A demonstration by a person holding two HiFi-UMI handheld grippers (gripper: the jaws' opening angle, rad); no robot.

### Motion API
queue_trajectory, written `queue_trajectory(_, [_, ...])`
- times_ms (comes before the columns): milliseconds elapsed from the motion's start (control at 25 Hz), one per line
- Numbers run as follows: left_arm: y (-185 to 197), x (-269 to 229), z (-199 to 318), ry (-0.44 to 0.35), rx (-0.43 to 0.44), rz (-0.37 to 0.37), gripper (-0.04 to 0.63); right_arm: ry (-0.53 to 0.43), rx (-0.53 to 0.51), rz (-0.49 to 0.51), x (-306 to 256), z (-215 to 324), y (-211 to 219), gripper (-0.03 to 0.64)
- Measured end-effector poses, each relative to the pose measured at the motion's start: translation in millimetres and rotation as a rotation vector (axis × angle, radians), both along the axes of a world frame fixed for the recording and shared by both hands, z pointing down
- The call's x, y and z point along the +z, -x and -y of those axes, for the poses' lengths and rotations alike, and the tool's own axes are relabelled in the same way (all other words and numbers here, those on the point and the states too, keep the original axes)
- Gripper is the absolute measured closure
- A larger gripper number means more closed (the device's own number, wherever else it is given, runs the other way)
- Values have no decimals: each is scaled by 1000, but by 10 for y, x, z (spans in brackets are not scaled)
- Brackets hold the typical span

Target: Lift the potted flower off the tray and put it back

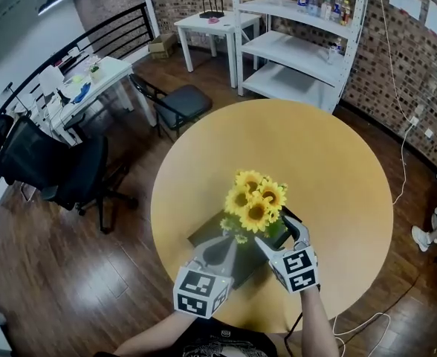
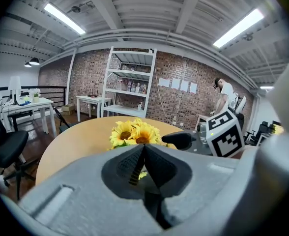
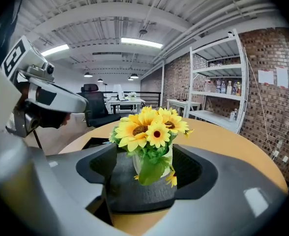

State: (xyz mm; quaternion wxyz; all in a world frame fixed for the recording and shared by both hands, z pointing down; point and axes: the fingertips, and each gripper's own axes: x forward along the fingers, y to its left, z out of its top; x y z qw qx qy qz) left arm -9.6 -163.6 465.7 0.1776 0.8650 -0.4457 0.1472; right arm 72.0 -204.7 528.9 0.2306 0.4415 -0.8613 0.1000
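Round tan wooden table (image 1: pixel 315 162), with a dark rectangular tray (image 1: pixel 206 234) near its front edge.

Potted flower (image 1: pixel 256 203): a bunch of yellow artificial sunflowers with green leaves in a small pale pot, standing upright on the tray. The blooms spill over the rim and hide the pot in the head view.

Right gripper (image 3: pixel 147 154): jaws wide apart, with the pot (image 3: pixel 154 165) between them. There is a clear gap on the left side. The right pad is close to the pot, but I cannot tell whether it touches.

Left gripper (image 2: pixel 143 154): jaws pressed together with nothing between them. It is just in front of the flowers (image 2: pixel 132 133), low over the tray's near edge.

Background: a white metal shelf unit (image 1: pixel 300 47) with several bottles on its top shelf.
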Motion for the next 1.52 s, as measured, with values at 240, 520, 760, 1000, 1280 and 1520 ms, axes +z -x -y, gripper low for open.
queue_trajectory(240, [71,27,270,8,17,8,591,47,-4,-40,285,229,15,212])
queue_trajectory(520, [36,111,458,22,50,5,591,87,-32,-94,610,461,80,146])
queue_trajectory(760, [50,185,515,33,63,13,591,90,-31,-82,786,617,162,98])
queue_trajectory(1000, [167,271,611,47,46,18,592,126,-48,-34,836,679,202,75])
queue_trajectory(1280, [164,326,668,62,42,18,592,147,-62,-67,867,764,287,64])
queue_trajectory(1520, [256,345,695,65,19,18,591,136,-43,-111,959,869,330,80])
